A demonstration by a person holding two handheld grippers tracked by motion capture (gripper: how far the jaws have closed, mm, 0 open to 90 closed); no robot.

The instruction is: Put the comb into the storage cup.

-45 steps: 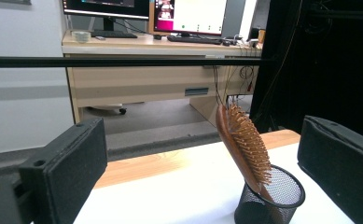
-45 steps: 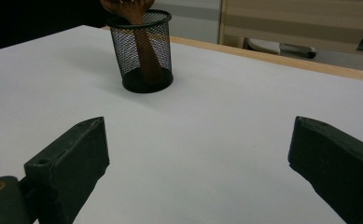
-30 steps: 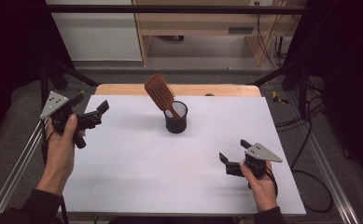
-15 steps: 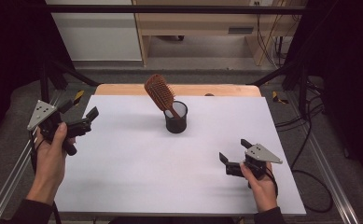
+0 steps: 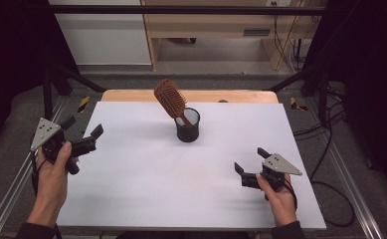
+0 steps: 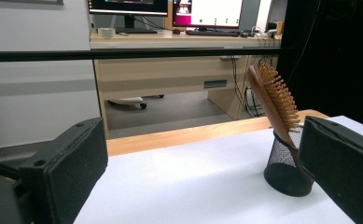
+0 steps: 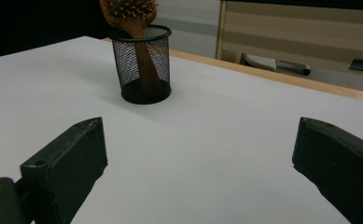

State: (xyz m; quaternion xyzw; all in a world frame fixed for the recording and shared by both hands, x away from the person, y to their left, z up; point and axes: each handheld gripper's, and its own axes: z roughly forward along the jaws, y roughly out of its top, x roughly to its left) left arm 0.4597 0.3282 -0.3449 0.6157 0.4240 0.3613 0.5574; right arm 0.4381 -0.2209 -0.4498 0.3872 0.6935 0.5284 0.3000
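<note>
Though far off, hairbrush (image 5: 170, 97) inside mesh cup (image 5: 187, 126)

Beyond the white counter (image 5: 146, 179) with its wooden far edge stands a wooden desk (image 6: 170, 70) bearing two monitors (image 6: 128, 7), a keyboard (image 6: 214, 32) and a tape roll (image 6: 106, 32).

Wooden desk (image 5: 216, 25), grey floor (image 5: 221, 79)

Bright desk, dark surroundings

Even overhead light washes the white desk (image 5: 131, 199) with only soft, faint shadows; the room edges fall to black. In both gripper views the near black jaws look blurred, and the pictures are slightly grainy.
</note>
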